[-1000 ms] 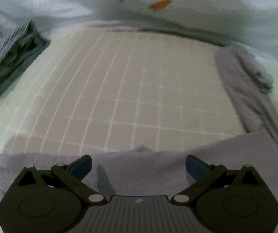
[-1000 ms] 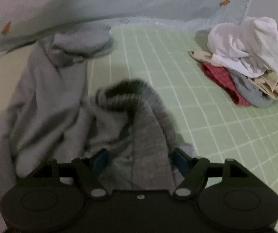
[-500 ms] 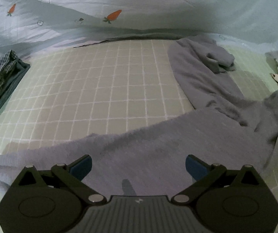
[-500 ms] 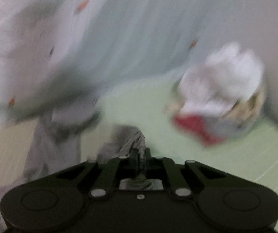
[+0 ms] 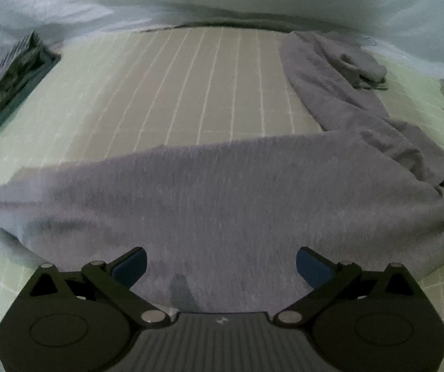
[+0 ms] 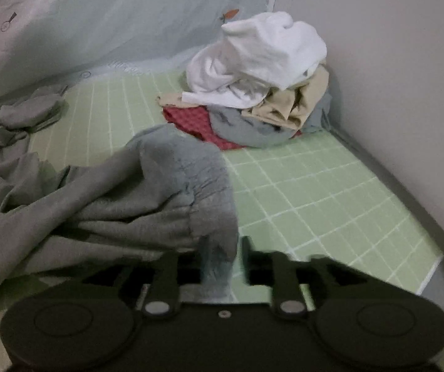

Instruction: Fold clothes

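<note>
Setting: a bed (image 5: 209, 93) under a pale green sheet with a white grid; a light blue quilt (image 5: 252, 3) printed with carrots is bunched along its far edge.

Garment: grey sweatpants (image 5: 222, 204) lie spread across the near part of the bed, one leg stretched sideways in the left wrist view, the other running away toward the quilt, its cuff crumpled near the far edge.

Left claw (image 5: 221, 265): released, blue pads wide apart, hovering low over the flat grey leg; nothing is pinched between the pads.

Right claw (image 6: 223, 255): jaws opening, partly apart, with the ribbed waistband (image 6: 212, 192) of the sweatpants hanging down between them. The cloth rests against the left finger; a gap shows beside the right one, so the pads are not pressing on it.

Unfolded pile (image 6: 262, 93): white, beige, grey and red garments heaped in the far right corner of the bed, against the wall (image 6: 392, 62), well apart from the sweatpants.

Folded stack (image 5: 8, 83): checked and striped clothes at the far left edge of the bed, blurred.
</note>
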{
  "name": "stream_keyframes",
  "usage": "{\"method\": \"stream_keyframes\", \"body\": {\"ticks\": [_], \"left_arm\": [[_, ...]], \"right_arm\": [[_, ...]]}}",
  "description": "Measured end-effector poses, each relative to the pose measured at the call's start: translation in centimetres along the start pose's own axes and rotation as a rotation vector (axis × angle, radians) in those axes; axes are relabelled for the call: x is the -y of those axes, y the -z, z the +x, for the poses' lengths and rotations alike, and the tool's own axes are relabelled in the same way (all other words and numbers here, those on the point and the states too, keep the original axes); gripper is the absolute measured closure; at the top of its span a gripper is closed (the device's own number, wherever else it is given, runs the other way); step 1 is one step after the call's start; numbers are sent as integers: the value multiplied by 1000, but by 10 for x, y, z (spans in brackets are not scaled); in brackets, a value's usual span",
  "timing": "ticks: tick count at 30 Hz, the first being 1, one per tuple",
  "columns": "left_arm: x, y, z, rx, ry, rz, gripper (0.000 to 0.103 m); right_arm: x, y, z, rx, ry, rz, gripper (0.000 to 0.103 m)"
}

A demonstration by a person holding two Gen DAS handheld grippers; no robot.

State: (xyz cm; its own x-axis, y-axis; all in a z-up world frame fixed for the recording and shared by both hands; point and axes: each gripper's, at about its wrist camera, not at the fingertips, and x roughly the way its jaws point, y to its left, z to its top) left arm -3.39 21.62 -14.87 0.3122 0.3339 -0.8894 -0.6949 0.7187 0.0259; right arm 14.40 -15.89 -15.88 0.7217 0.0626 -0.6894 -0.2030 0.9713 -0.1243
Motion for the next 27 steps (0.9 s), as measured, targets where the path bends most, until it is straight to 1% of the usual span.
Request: {"method": "stream_keyframes", "body": {"ticks": [1,5,6,7,9,11,13,14,15,16,18,21,22,23,24,25,27], "left_arm": [[1,1,1,-2,-3,-3,2],[7,5,4,-12,-20,9,2],[8,5,5,-16,-21,10,2],[9,5,6,-21,-21,9,2],[10,7,8,-33,-25,2,2],[10,9,10,-46,-36,-7,2],[7,11,13,-59,-49,-27,2],[5,12,15,-70,-55,-44,2],[1,13,18,-83,-63,-63,2],[-3,14,21,-96,-72,-81,2],[-10,15,27,-117,-98,-107,2],[-21,16,36,-140,-147,-127,2],[-25,16,39,-146,-160,-136,2],[-30,15,41,-150,-167,-149,2],[-35,15,44,-153,-174,-162,2],[-40,13,46,-156,-174,-178,1],[-51,8,50,-156,-162,-213,1]], "right_arm": [[-1,-2,-3,18,-1,8,59],[-5,-20,-7,77,-78,66,56],[-5,-22,-4,77,-109,83,56],[-8,-25,1,68,-157,114,56],[-6,-28,9,25,-257,213,56],[-4,-27,25,-53,-350,332,54],[-5,-21,43,-145,-413,443,51],[-8,-15,48,-180,-429,481,51],[-12,-11,53,-206,-434,493,51],[-18,-6,55,-226,-422,481,51],[-29,1,56,-254,-369,417,52],[-42,3,53,-223,-340,345,47],[-47,3,52,-214,-335,318,41],[-51,2,52,-204,-333,292,32],[-55,1,53,-196,-333,271,27],[-61,0,55,-188,-327,249,20],[-75,-5,59,-168,-308,185,19]]}}
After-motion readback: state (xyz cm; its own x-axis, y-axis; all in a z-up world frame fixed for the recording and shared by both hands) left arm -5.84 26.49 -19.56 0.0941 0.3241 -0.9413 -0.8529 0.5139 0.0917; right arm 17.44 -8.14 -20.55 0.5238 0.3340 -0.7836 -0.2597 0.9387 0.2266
